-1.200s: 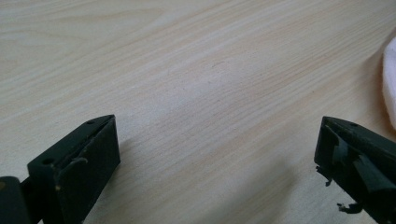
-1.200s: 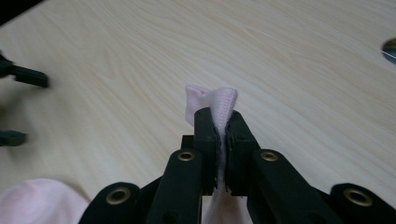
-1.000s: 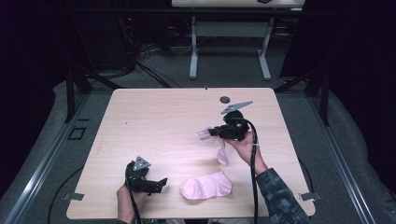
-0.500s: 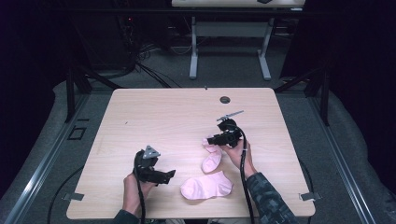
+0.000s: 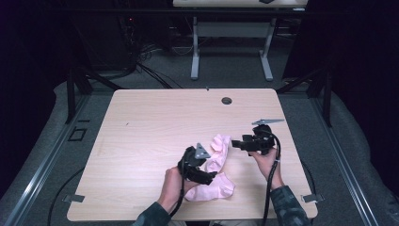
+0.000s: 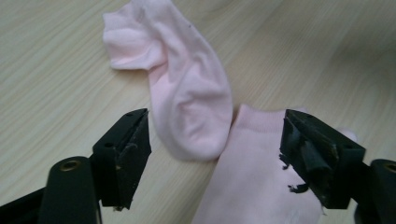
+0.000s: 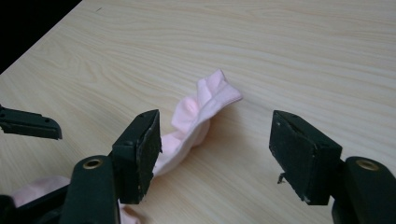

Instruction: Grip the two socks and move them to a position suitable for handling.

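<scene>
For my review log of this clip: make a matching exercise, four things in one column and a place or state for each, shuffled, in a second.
Things:
1. crumpled sock
2. flat sock
3. left gripper
4. right gripper

Places or states:
A. jaws open, beside the crumpled sock's far end
B. near the table's front edge
C. jaws open, over the flat sock
D. bunched, between the two grippers

Pairs: 1-D, 2-B, 3-C, 4-A
</scene>
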